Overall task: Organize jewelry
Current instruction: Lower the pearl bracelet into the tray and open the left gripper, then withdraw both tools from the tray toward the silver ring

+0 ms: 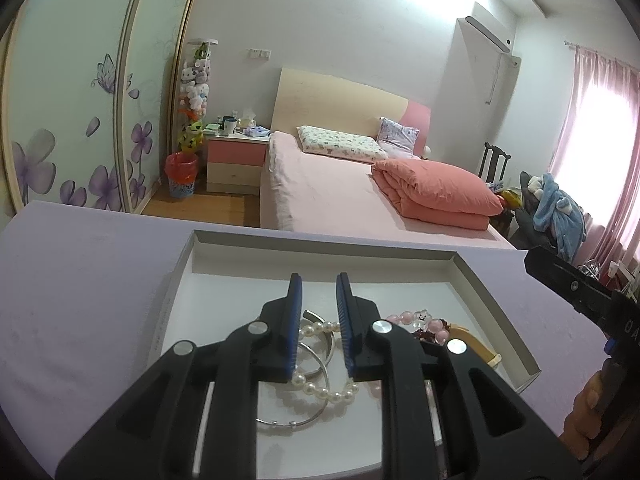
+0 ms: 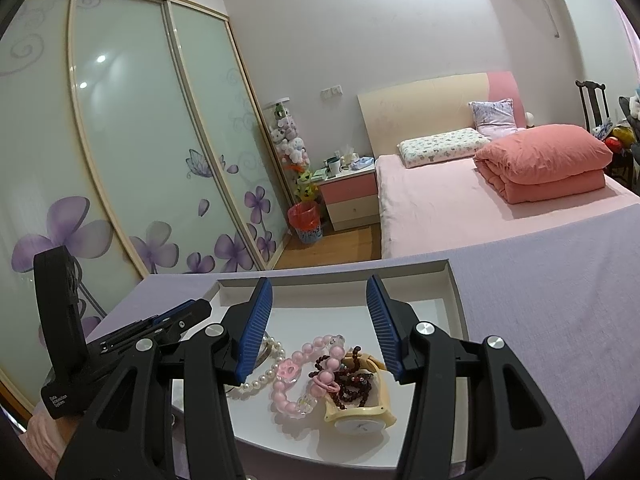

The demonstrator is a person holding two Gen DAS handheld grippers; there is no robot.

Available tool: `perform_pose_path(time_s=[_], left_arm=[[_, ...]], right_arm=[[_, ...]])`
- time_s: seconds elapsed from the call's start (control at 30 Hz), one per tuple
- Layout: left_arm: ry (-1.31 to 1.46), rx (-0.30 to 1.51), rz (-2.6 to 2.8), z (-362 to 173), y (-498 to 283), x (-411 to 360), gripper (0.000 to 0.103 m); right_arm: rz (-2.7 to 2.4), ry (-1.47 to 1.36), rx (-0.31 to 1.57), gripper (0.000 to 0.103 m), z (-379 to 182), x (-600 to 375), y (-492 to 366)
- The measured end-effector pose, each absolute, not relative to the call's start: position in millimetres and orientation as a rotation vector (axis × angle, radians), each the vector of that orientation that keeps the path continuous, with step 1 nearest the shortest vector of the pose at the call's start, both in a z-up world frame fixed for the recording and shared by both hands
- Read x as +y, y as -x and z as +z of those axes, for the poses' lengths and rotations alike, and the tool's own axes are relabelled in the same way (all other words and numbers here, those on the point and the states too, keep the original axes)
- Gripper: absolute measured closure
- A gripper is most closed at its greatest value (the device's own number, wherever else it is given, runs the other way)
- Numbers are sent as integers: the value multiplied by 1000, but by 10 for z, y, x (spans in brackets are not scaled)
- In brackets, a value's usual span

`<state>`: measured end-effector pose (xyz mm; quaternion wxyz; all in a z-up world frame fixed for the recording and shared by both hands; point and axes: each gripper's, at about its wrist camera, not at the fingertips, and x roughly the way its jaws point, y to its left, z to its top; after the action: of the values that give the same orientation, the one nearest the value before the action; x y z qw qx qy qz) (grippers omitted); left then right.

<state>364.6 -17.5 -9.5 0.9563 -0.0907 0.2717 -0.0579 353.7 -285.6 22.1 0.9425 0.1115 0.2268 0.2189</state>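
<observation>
**Jewelry gathered in the box, sorting barely begun**

My left gripper (image 1: 319, 320) hangs low over the white box (image 1: 496, 304), which sits on the lavender tabletop (image 1: 88, 280). Its jaws stand a narrow gap apart and press on nothing; the pearl bracelet (image 1: 320, 390) and the silver bangles (image 1: 308, 364) lie on the box floor beneath and between them, near the front left corner. My right gripper (image 2: 320, 320) waits with jaws roughly half open and empty, above the pink bead bracelet (image 2: 288, 384), the dark red bead string (image 2: 352, 380) and the cream watch (image 2: 360, 416), which are heaped together towards the front right of the box.

I judge the task is early to midway: every piece I can see is inside the box, but they overlap in two loose piles along its front edge, while the back half of the floor is bare. Separating and spreading them is what remains, as I read it.
</observation>
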Motion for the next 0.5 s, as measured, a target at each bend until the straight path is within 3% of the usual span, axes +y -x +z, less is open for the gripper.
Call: perform_pose_path(time_s=[0.2,0.27,0.5], left_arm=[[179,556,-116,-51,-3577,-160,84],[176,551,-110,-30,-3471,-113,77],[183,573,-86,-55,-2987,140,71]], right_arm=[[436,-226,461,52,238,-2848,-3489],[432,-217,461,52,260,-2845,-3430],[421,-169,499,52,239,-2851,-3086]])
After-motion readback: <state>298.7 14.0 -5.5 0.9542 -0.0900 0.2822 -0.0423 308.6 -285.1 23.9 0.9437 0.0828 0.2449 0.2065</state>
